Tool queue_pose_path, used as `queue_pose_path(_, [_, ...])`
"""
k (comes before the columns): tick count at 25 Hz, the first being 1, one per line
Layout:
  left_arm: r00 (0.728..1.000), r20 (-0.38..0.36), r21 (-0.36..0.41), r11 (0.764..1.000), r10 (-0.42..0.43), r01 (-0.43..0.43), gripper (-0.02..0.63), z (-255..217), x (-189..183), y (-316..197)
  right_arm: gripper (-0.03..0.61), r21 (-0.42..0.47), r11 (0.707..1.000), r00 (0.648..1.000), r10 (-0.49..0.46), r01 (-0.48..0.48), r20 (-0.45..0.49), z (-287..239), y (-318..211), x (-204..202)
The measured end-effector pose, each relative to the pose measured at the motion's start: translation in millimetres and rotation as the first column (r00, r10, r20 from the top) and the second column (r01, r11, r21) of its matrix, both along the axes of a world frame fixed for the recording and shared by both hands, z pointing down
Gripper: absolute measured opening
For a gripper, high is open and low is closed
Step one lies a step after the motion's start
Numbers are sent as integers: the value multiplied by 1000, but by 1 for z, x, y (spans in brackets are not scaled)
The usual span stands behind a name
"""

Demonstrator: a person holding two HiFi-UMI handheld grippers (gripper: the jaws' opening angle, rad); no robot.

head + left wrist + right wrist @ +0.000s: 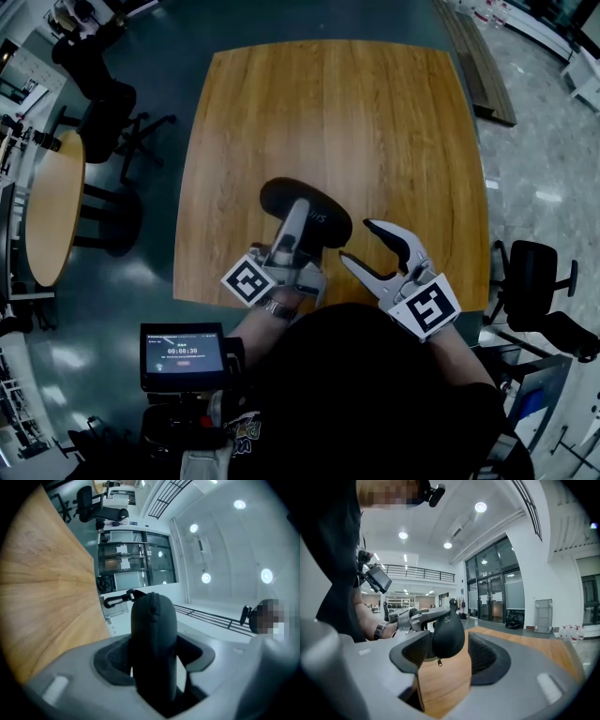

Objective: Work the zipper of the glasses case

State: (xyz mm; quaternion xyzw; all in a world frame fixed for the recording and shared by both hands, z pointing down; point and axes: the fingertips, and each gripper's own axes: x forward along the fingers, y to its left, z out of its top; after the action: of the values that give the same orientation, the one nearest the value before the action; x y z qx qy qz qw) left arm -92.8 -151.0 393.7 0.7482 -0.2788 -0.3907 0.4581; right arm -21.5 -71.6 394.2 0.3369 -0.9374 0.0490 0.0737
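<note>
The square wooden table (328, 112) occupies the centre of the head view. A round wooden table (52, 211) and a black office chair (103, 103) stand on the floor to its left. The black glasses case (330, 225) is over the near part of the square table, close to the person's edge. The left gripper (298, 211) is clamped on the case: in the left gripper view the case stands edge-on between the two jaws, with a pad against each side. The right gripper (358, 241) is just beside the case on its right, jaws spread apart and gripping nothing. In the right gripper view the case end sits beyond the open jaws. A small metal zipper pull (439, 662) hangs from the case's lower end.
</note>
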Motion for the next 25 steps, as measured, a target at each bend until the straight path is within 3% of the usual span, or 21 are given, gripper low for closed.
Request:
queue_pose_path(5, [999,24,-38,999,27,-26,259,10,12,5,284,-27,1000,997,-11,9,-70,10,-4,-20])
queue_pose_path(11, [998,34,-58,997,48,-46,259,25,14,6,288,-73,997,997,8,-14,-73,25,-8,-8])
queue_pose_path(16, [999,22,-99,995,28,-26,255,32,19,6,328,-82,996,980,19,-36,-199,46,-14,-24])
queue_pose_path(19, [998,12,-138,989,57,-55,253,43,23,9,291,-50,997,959,39,-55,-280,58,-19,-20])
queue_pose_path(22, [993,24,-146,984,112,-107,253,50,32,14,332,-49,998,951,11,-28,-310,65,-16,-18])
queue_pose_path(25, [982,64,-151,974,178,-167,253,56,38,22,347,-105,994,955,-34,3,-295,75,-7,-24])
